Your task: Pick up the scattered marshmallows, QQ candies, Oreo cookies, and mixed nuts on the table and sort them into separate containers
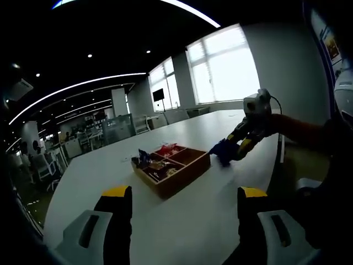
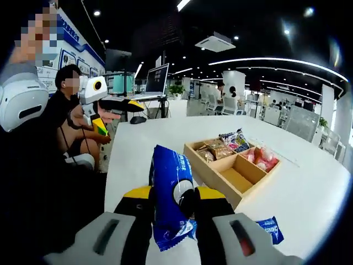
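Right gripper (image 2: 172, 212) is clamped on a blue packet (image 2: 171, 193), which stands up between its two yellow-tipped jaws, above the white table (image 2: 309, 182). Another small blue packet (image 2: 270, 228) lies on the table just to the right of the gripper. Farther right sits a wooden box (image 2: 234, 165) with four parts. Snacks lie in three of them, and the near part looks bare. The room behind is a big office with desks, screens and long ceiling lights.

From the left gripper view, the left gripper (image 1: 182, 207) has its jaws wide apart and holds nothing. It hangs over the table (image 1: 110, 165). The box (image 1: 174, 165) sits past it, in the middle. To the right, the other gripper (image 1: 234, 146) holds the blue packet (image 1: 222, 150) near the box. Big bright windows fill the back wall.
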A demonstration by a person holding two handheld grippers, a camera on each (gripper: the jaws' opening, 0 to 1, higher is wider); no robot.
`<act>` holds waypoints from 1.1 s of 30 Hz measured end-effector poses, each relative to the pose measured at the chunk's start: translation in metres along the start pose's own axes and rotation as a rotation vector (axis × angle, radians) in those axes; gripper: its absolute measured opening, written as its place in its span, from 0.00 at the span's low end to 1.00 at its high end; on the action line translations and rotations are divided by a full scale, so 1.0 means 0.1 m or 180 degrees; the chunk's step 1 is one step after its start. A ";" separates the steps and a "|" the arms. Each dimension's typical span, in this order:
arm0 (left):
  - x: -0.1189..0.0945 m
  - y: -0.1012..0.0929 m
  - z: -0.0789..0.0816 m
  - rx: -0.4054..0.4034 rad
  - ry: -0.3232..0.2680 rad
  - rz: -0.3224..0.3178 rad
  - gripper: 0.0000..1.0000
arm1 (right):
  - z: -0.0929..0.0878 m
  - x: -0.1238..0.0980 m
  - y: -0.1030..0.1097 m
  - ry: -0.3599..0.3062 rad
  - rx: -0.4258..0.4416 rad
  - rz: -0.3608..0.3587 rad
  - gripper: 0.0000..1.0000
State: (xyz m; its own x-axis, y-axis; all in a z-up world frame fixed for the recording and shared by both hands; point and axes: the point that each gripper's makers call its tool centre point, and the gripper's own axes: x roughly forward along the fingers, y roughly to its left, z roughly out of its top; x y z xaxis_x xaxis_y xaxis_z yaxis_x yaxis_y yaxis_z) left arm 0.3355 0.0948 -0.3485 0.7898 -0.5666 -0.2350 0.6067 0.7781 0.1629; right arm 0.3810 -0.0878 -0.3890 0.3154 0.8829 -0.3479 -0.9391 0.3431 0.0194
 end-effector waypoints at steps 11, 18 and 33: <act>-0.02 0.00 0.01 -0.0011 -0.0023 0.0011 0.82 | 0.17 -0.13 -0.34 -0.0681 0.1174 -0.0236 0.25; -0.01 0.02 -0.01 -0.0024 -0.0010 0.0007 0.82 | 0.33 -0.27 -0.42 -0.1184 0.1658 -0.0178 0.25; 0.00 0.01 -0.01 -0.0004 0.0003 0.0001 0.82 | 0.59 -0.60 -0.61 -0.1781 0.1536 -0.0432 0.25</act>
State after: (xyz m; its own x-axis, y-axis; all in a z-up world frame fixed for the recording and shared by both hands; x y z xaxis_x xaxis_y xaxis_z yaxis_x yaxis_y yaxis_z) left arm 0.3359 0.0954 -0.3492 0.7898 -0.5662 -0.2360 0.6064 0.7785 0.1617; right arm 0.4272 -0.1426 -0.3145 0.5675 0.8097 0.1495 -0.7634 0.4494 0.4639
